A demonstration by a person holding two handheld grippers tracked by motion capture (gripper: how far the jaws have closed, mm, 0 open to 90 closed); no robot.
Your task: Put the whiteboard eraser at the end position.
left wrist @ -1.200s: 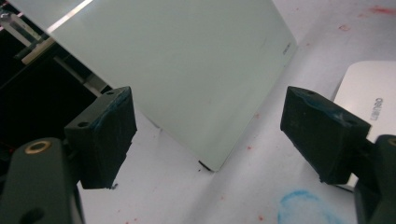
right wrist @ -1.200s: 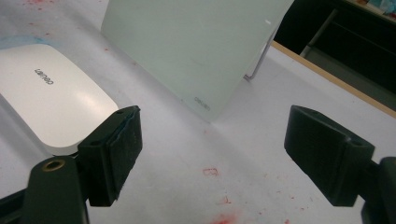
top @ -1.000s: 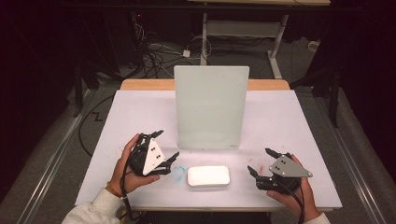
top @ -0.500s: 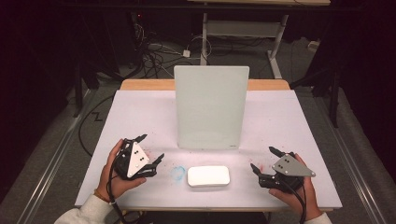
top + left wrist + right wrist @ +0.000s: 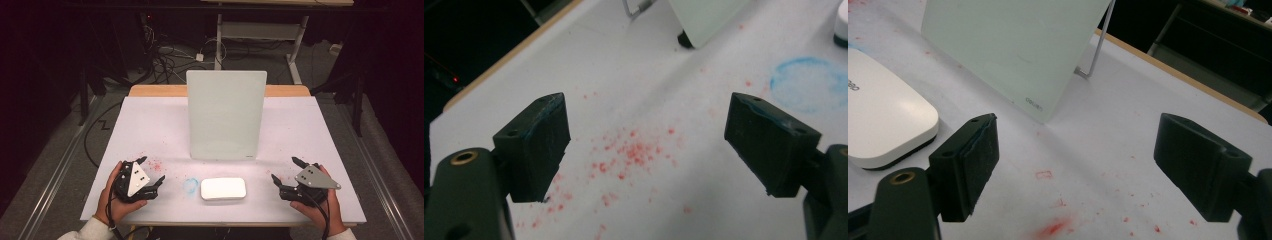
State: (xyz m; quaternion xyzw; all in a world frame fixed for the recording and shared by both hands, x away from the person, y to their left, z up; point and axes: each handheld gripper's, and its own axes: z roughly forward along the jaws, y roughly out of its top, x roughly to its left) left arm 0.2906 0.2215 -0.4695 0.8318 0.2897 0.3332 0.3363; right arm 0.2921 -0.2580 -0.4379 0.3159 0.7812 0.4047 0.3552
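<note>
In the high view we see our left tool [image 5: 148, 173] at 7 o'clock and our right tool [image 5: 286, 171] at 5 o'clock on the counter [image 5: 150, 130], both wide open and empty. The white eraser [image 5: 223, 188] lies between them, touching neither, below the upright board [image 5: 225, 115].

In the left gripper view, red specks [image 5: 634, 150] lie between the jaws.

In the right gripper view, the eraser [image 5: 883, 125] is at 9 o'clock.

small grey "deli" brand mark printed at lower corner of upright pale glass board [image 5: 1008, 50], partial dark lettering on top of white eraser [image 5: 883, 120] at frame edge, cut off, too incomplete to read
</note>
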